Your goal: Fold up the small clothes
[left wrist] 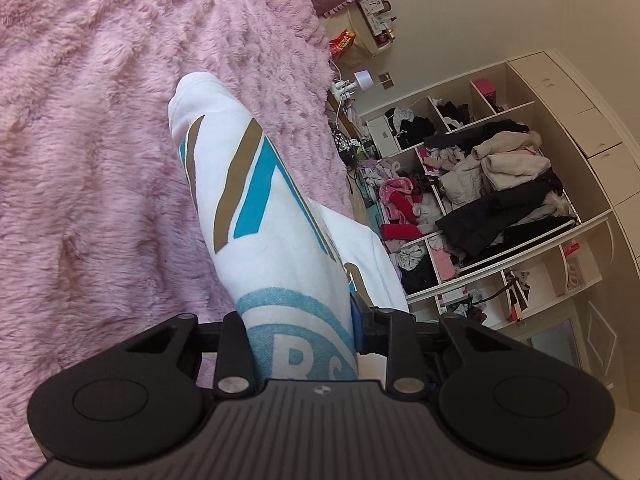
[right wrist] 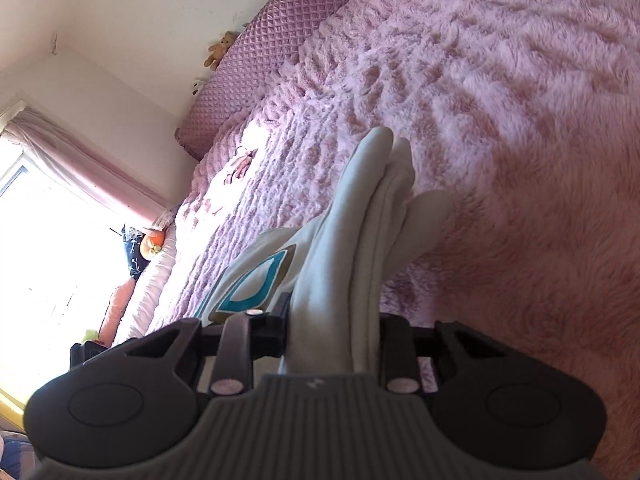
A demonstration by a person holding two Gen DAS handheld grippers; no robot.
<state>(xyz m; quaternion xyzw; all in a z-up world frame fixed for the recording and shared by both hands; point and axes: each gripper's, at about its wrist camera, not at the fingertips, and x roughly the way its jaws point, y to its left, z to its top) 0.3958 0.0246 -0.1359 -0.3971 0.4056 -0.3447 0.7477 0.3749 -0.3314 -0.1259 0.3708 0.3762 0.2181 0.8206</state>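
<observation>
My left gripper [left wrist: 302, 344] is clamped on a white garment [left wrist: 264, 208]: soft knit, printed with slanted gold and turquoise bars and a pale blue ring holding a partly cut-off letter "R". The cloth rises from between my fingers as a narrow, rounded fold, lifted over the bed's shaggy pink plush blanket [left wrist: 100, 140]. The fingertips themselves are covered by fabric. Beyond the bed's far edge stands an open white shelf unit [left wrist: 480, 200], crammed with crumpled dark and pale clothes too jumbled to identify.

My right gripper [right wrist: 332, 340] pinches the same garment [right wrist: 360, 216], here several plain off-white layers stacked edge-on; a turquoise-and-gold print shows on a flap to their left. A quilted mauve headboard [right wrist: 256, 64] borders the bed's far side.
</observation>
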